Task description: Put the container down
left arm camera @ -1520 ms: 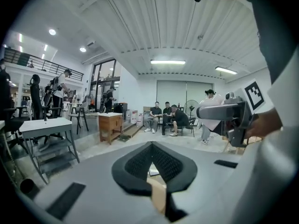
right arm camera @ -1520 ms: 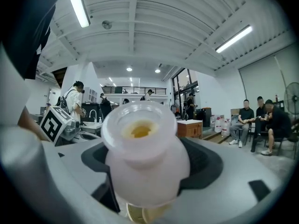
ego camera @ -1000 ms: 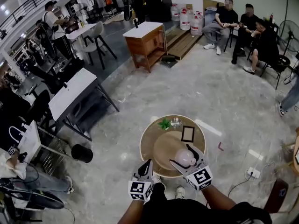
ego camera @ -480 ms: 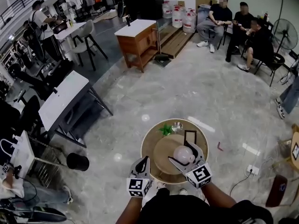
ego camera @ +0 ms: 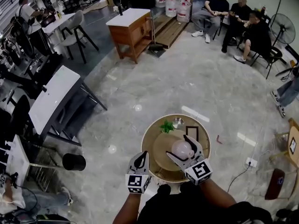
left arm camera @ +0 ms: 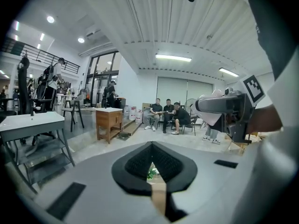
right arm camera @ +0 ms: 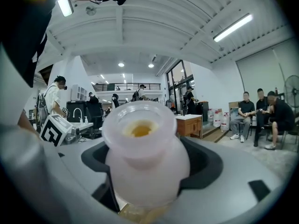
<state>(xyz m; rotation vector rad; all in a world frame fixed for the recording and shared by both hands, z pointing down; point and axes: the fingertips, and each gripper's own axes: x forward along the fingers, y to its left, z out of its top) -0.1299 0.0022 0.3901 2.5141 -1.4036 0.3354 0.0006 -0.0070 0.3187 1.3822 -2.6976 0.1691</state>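
Observation:
My right gripper (ego camera: 178,147) is shut on a translucent white container (ego camera: 183,149) and holds it above the round wooden table (ego camera: 151,138), over a paler round mat (ego camera: 161,149). In the right gripper view the container (right arm camera: 145,157) fills the space between the jaws, with its open mouth toward the camera and something yellowish inside. At the table's near left edge my left gripper (ego camera: 142,155) is shut and empty. In the left gripper view its dark pads (left arm camera: 140,161) meet, and the right gripper (left arm camera: 223,109) shows at the right.
On the table's far side stand a small green plant (ego camera: 166,125), a glass cup (ego camera: 177,122) and a black-framed rectangle (ego camera: 192,133). A black bin (ego camera: 74,161) and a white table (ego camera: 53,99) are to the left. A power strip (ego camera: 251,162) lies on the floor at the right. People sit at the back right.
The head camera has drifted. The right gripper with the container has edged slightly farther in over the table. The left gripper stays shut beside the table.

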